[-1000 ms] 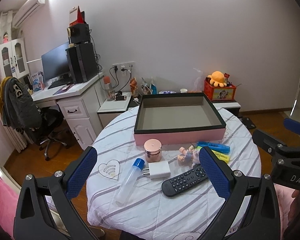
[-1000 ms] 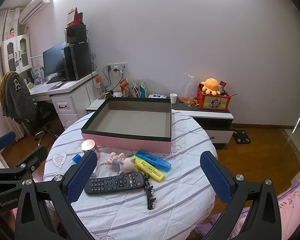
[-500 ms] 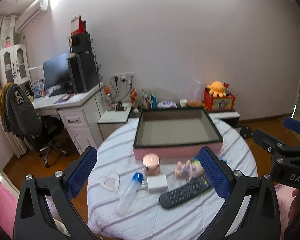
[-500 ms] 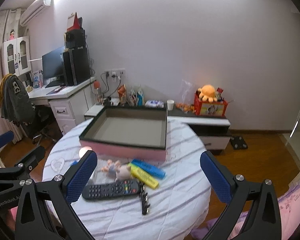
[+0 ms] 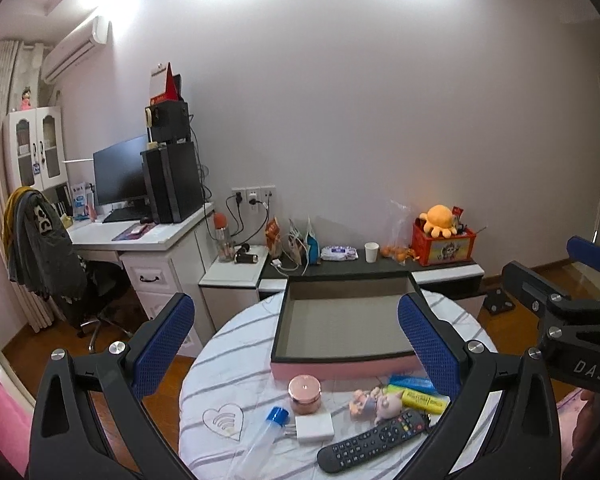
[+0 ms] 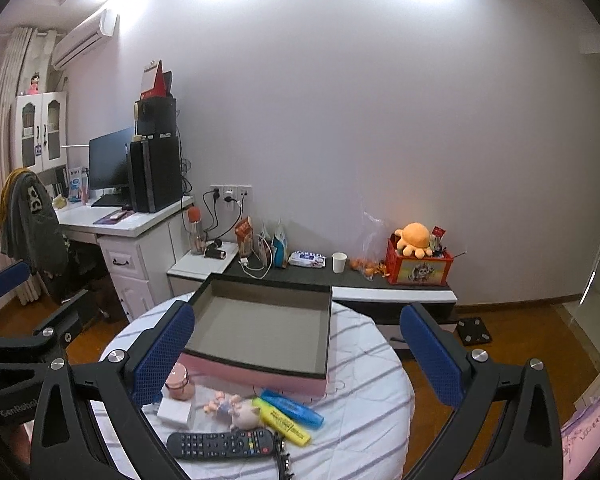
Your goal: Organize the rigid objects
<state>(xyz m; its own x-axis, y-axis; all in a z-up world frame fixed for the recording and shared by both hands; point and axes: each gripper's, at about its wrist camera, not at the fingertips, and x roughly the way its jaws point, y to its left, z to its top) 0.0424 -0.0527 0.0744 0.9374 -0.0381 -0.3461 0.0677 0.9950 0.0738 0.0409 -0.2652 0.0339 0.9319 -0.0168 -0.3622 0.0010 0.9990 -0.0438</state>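
The shallow pink-sided cardboard tray [image 5: 342, 322] sits empty on the round striped-cloth table [image 6: 364, 412]. Just in front of it lie a black remote control [image 6: 224, 445], yellow highlighter [image 6: 286, 420] and white charger block [image 5: 314, 429]. The left gripper [image 5: 296, 344] and right gripper [image 6: 298, 352] hover above, spread wide and holding nothing. Nothing looks sorted yet; next comes descending onto one item.

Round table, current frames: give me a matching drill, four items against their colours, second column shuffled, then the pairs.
Items:
1. remote control
2. highlighter nearest the box
3. charger plug
4. jar lid

Colours:
A. white
B. rose-gold pink
C. black
D. blue

Pairs: 1-C, 2-D, 3-A, 4-B

All four lie on the striped tablecloth in front of the pink-sided box, which has nothing in it.
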